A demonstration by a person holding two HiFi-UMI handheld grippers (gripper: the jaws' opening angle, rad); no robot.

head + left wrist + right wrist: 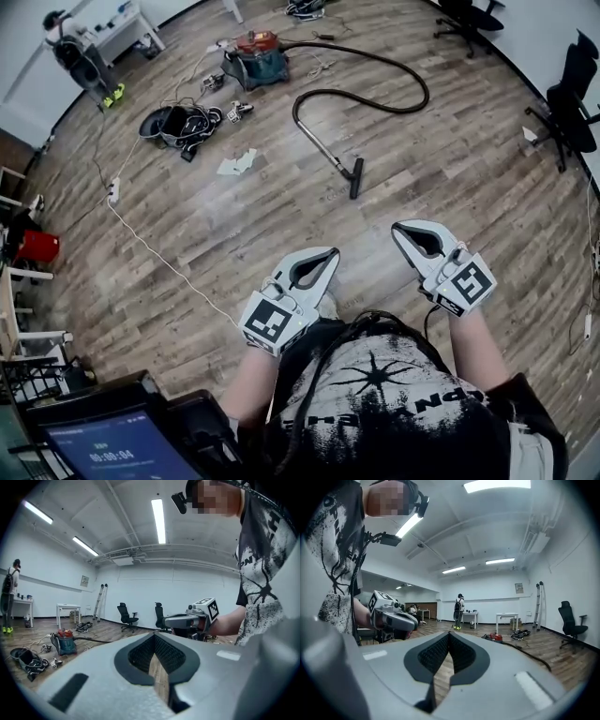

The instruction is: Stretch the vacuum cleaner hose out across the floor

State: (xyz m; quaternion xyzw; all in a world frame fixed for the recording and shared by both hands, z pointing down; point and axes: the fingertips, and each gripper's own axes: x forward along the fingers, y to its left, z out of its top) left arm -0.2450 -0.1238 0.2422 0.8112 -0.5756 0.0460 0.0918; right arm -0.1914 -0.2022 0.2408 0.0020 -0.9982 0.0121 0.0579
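Note:
In the head view a red and teal vacuum cleaner (258,54) stands at the far side of the wooden floor. Its black hose (412,94) loops right and back to a wand ending in a floor head (356,178). Both grippers are held in front of the person's chest, well short of the hose. The left gripper (333,253) is shut and empty, and so is the right gripper (398,228). In the left gripper view the closed left gripper (153,634) points at the room, with the vacuum cleaner (63,641) low left. The right gripper view shows the shut right gripper (449,633) and the vacuum cleaner (496,637) beyond.
A pile of black gear and cables (183,122) lies left of the vacuum, with papers (236,164) beside it. A white extension cord (150,248) runs diagonally across the floor. Office chairs (567,103) stand at the right. A person (80,52) stands at a far table.

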